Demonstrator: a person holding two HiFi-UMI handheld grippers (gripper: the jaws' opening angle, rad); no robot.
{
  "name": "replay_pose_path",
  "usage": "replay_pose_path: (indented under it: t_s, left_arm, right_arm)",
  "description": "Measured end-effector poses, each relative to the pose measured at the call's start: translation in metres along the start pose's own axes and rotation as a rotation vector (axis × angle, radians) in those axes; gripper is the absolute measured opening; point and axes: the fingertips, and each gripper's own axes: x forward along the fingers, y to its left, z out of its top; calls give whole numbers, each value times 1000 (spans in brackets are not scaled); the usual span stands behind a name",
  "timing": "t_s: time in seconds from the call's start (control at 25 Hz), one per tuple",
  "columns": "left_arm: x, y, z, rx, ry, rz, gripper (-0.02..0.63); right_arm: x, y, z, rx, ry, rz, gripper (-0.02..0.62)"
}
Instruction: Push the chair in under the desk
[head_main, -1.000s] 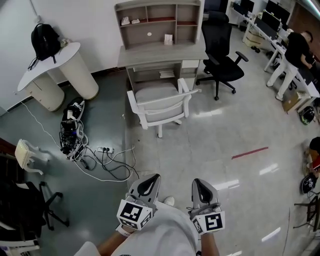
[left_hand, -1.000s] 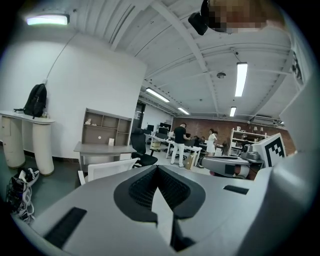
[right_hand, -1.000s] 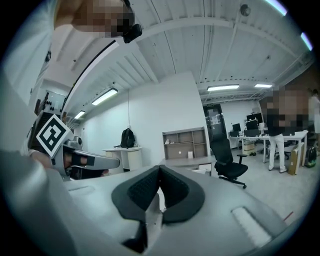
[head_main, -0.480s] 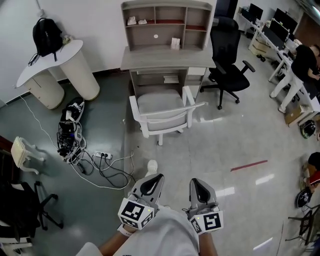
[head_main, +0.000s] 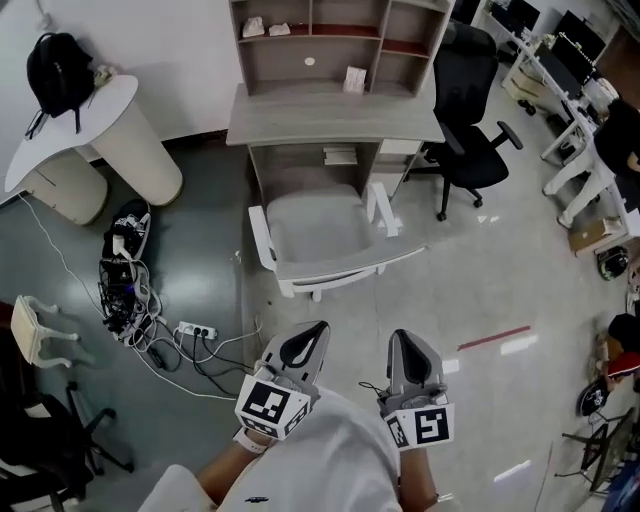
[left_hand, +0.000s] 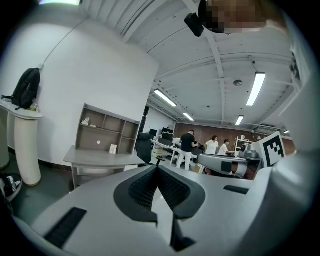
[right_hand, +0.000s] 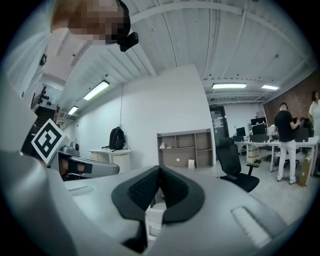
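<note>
Head view: holds the left gripper and the right gripper side by side low in the picture, both clenched on nothing and pointing toward the white chair. Finds that chair just in front of the desk, seat out in the open, backrest toward the grippers and well apart from both. Shows also a black office chair to the right of the desk, a backpack on a round white table to the left, and cables on the floor.

Left gripper view: shows the pads pressed together and empty, with the desk beyond on the left.

Right gripper view: shows jaws likewise shut on nothing, with the desk's shelves straight ahead.
</note>
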Motion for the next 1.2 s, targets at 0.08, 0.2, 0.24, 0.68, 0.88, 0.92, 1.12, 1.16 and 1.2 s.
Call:
replay_pose_path:
  t_s: [0.08, 0.2, 0.24, 0.68, 0.88, 0.92, 1.12, 1.16, 1.2]
  left_arm:
    - [25, 22, 9, 1, 19, -12, 6]
    - [53, 48, 23, 5, 37, -27, 6]
    - [60, 56, 27, 6, 40, -29, 6]
    - [113, 121, 49, -8, 79, -52, 6]
    - [126, 142, 53, -19, 83, -76, 6]
    - [128, 144, 52, -15, 87, -82, 6]
    - [137, 144, 42, -11, 119, -91, 6]
    - [138, 142, 40, -14, 126, -87, 6]
    - [138, 139, 40, -15, 130, -83, 6]
  right_arm:
    - [31, -14, 3, 11, 5, -26, 11]
    - [62, -32, 5, 27, 16, -71, 11]
    - [72, -37, 5, 34, 21, -84, 11]
    - [161, -58, -4, 43, 89, -83, 11]
    - [186, -58, -8, 19, 125, -83, 11]
    - [188, -58, -9, 10, 128, -82, 11]
    - [189, -57, -11, -17, 150, -56, 11]
    - [187, -57, -12, -17, 159, -48, 11]
    - [185, -58, -13, -14, 166, -37, 11]
